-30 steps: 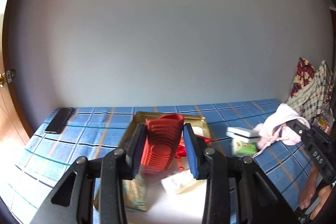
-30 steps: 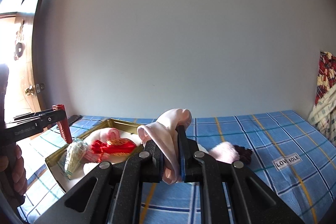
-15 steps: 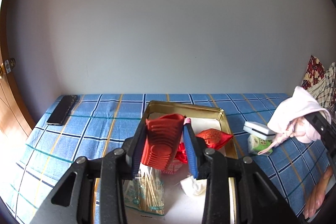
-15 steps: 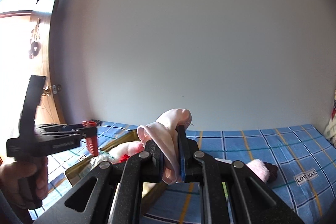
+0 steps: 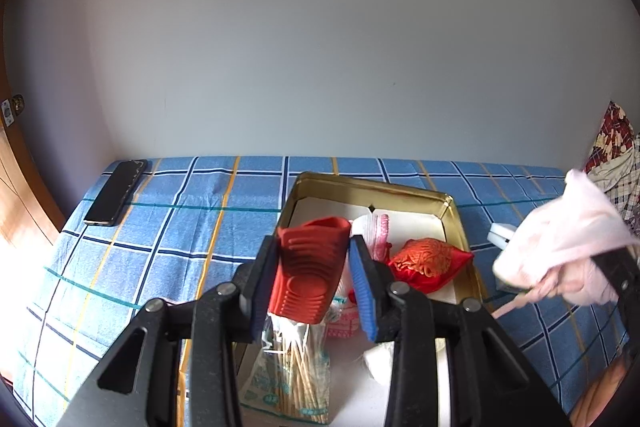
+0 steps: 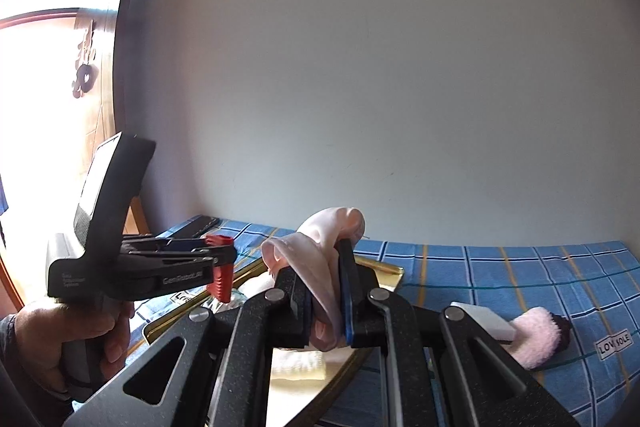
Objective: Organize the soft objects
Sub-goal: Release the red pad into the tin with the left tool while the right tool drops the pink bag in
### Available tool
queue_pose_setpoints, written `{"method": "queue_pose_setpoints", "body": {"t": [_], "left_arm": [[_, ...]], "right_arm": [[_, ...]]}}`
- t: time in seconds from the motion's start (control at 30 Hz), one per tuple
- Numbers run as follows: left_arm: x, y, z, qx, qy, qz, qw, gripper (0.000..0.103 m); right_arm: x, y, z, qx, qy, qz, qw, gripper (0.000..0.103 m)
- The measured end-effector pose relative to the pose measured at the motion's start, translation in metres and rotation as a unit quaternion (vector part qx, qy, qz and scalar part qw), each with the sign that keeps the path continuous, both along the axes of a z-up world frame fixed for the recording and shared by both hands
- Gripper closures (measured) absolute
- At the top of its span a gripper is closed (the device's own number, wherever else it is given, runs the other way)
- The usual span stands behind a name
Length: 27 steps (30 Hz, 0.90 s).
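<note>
My left gripper (image 5: 314,267) is shut on a red ribbed silicone piece (image 5: 308,267) and hangs over the near end of a gold tin tray (image 5: 372,183). In the tray lie a red embroidered pouch (image 5: 430,263), a pink and white knitted item (image 5: 378,227), a bag of wooden sticks (image 5: 292,375) and a white wad (image 5: 380,363). My right gripper (image 6: 324,267) is shut on a pale pink cloth (image 6: 316,255), which it holds up beside the tray's right side. The same pink cloth (image 5: 560,251) shows at the right of the left wrist view.
Everything sits on a blue checked bedsheet (image 5: 180,227) against a plain wall. A black phone (image 5: 116,193) lies at the far left corner. A white box (image 6: 484,319), a fluffy pink item (image 6: 536,339) and a printed label (image 6: 614,343) lie right of the tray. Plaid clothes (image 5: 616,155) are piled far right.
Both grippers have swung toward the tray. It now sits straight under the left gripper. The right gripper with the pink cloth has come closer to the tray and to the left gripper.
</note>
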State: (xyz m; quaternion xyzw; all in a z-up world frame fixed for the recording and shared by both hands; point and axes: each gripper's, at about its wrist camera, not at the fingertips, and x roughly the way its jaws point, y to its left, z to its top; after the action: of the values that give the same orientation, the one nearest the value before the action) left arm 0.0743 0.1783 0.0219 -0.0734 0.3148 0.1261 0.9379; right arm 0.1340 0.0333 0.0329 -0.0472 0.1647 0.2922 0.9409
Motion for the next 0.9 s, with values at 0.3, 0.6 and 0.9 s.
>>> {"method": "queue_pose_setpoints", "body": {"t": [0.3,0.6,0.9], "left_arm": [[0.015,0.004,-0.012,-0.008,0.028,-0.007,0.9996,0.068],[0.033,0.003,-0.037,-0.03,0.071,-0.034,0.9964,0.064],[0.02,0.006,-0.033,-0.007,0.049,-0.013,0.9987,0.027]], "right_arm": [[0.008,0.015,-0.009,-0.006,0.016,0.011,1.0,0.091],[0.019,0.015,-0.009,-0.008,0.023,0.009,1.0,0.091],[0.024,0.025,-0.014,-0.017,0.03,0.012,0.999,0.091]]}}
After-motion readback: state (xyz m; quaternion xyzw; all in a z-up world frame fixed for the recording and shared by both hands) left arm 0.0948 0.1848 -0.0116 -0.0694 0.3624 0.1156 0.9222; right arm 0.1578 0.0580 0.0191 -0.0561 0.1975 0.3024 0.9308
